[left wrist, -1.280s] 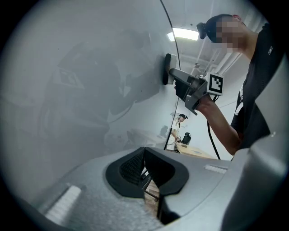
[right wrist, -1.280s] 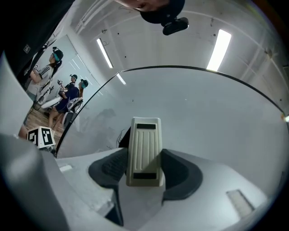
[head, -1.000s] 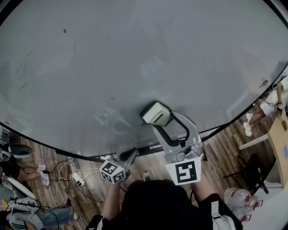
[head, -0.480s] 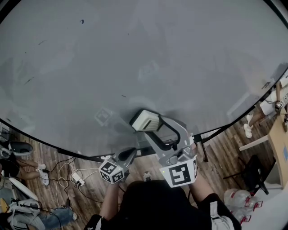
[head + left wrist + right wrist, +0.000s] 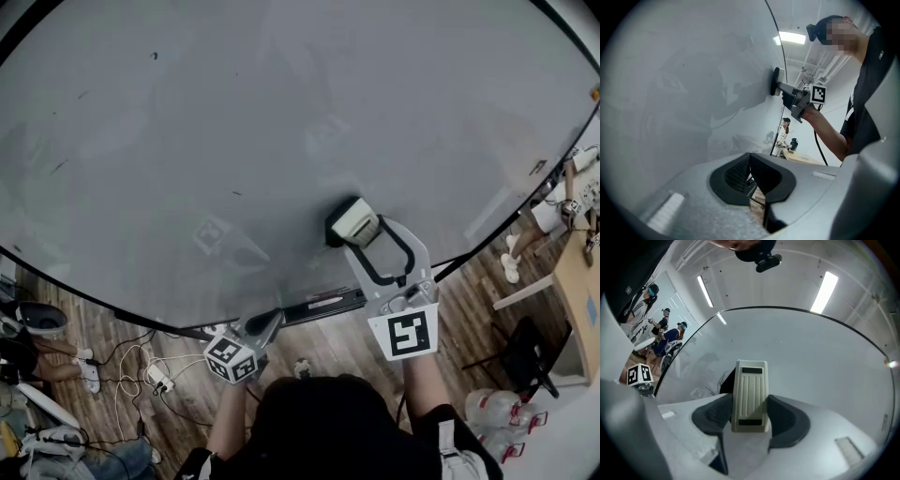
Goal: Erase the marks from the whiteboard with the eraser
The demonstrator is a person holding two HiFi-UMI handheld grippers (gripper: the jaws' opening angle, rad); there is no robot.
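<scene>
A large grey-white whiteboard (image 5: 281, 112) stands upright and fills most of the head view. On its left part a few small dark marks (image 5: 155, 56) are left, well apart from each other. The rest of the board looks wiped, with only faint grey smears, so the job seems mostly done. Below the board on the left, white cables (image 5: 155, 370) lie on a wooden floor (image 5: 469, 309).

Near the bottom centre, the left gripper (image 5: 265, 323) hangs low beside the board's lower edge. Its claw is closed, pad tips together, with nothing in it.

Right of centre, the right gripper (image 5: 367, 246) has its claw clamped on the sides of a cream ribbed eraser (image 5: 354, 222). The eraser's dark felt face seems pressed flat against the lower part of the board, well apart from the remaining marks.

At the far right, beyond the board's edge, a person (image 5: 548, 220) stands near a wooden table (image 5: 577, 291). Long ceiling lights show in the right gripper view.
</scene>
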